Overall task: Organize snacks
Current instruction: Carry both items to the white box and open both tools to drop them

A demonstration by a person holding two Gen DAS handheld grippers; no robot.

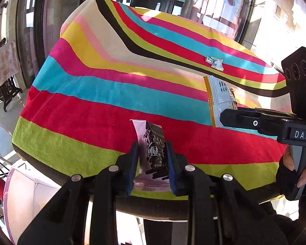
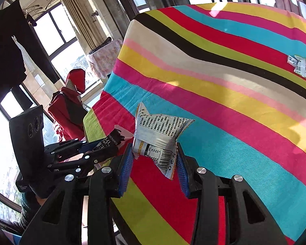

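My left gripper (image 1: 153,163) is clamped on a dark chocolate snack packet (image 1: 153,153), both blue pads pressing its sides. The packet's long axis runs along the fingers, its pale crimped end pointing away from me toward the far side of the table, the other end tucked back between the jaws near the camera. It hangs over the near edge of the striped cloth (image 1: 104,94), above the red and green bands.

My right gripper (image 2: 155,159) holds a silver snack packet (image 2: 159,134) with printed text and a barcode. The pads pinch its narrow middle, so the jaws stand partly closed around it. Its long axis also lies roughly along the fingers: the wider, crumpled end fans out forward and upward, and the barcode end points back toward me, slanting right. In the left wrist view this packet (image 1: 220,98) sits to the right of the chocolate one, well apart from it.

Far off on the cloth, toward the right, two small white packets (image 2: 299,65) lie touching each other on the red stripe.
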